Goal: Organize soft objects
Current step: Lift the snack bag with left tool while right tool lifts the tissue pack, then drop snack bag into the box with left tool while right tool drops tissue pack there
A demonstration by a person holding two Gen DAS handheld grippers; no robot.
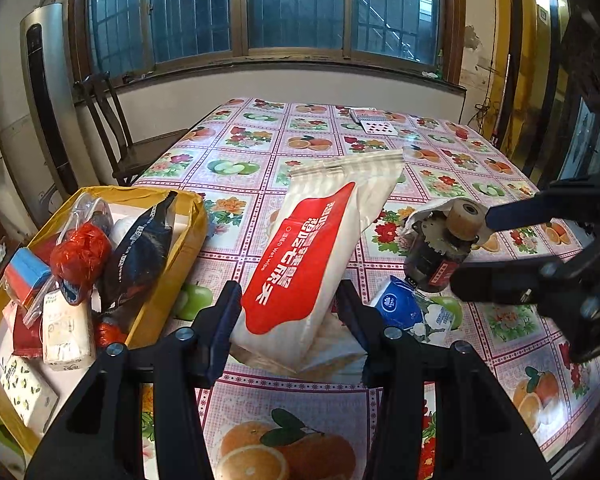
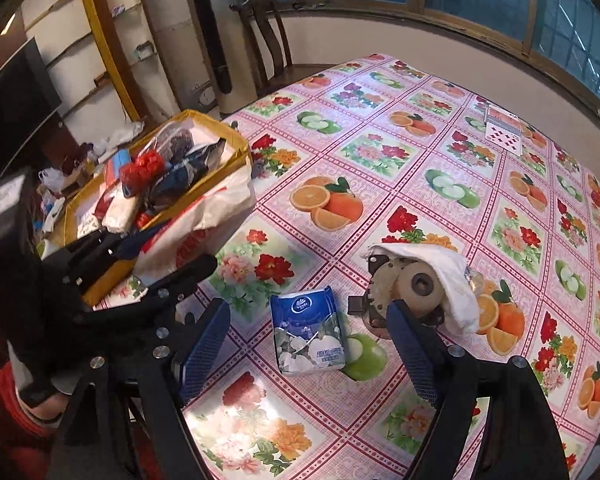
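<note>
The left gripper (image 1: 288, 312) is clamped on a white and red wet-wipe pack (image 1: 304, 256), holding it lifted and tilted above the surface (image 1: 260, 148), just beside the yellow cardboard box (image 1: 188, 240) that sits at the surface's left edge. The box already holds soft things: a red mesh bundle (image 1: 82, 256), a dark blue pouch (image 1: 140, 256) and tissue packs (image 1: 66, 332), so this looks like the carry-and-drop step for the wipes. The next move, as I judge it, is to swing the pack left over the box's near wall and let go into whatever room remains; the box is crowded, so the pack may have to lie on top of the pouch.

The right gripper (image 2: 312, 344) stands with its fingers apart, holding nothing, hovering over a small blue tissue pack (image 2: 308, 332) lying flat near the front edge. Just to the right of that pack is a hard motor-like part (image 2: 404, 288) half draped by a white cloth (image 2: 452, 280); the right finger is very near it and could nudge it on closing.

The middle and far side of the surface are open, apart from playing cards (image 2: 504, 132) near the far edge
</note>
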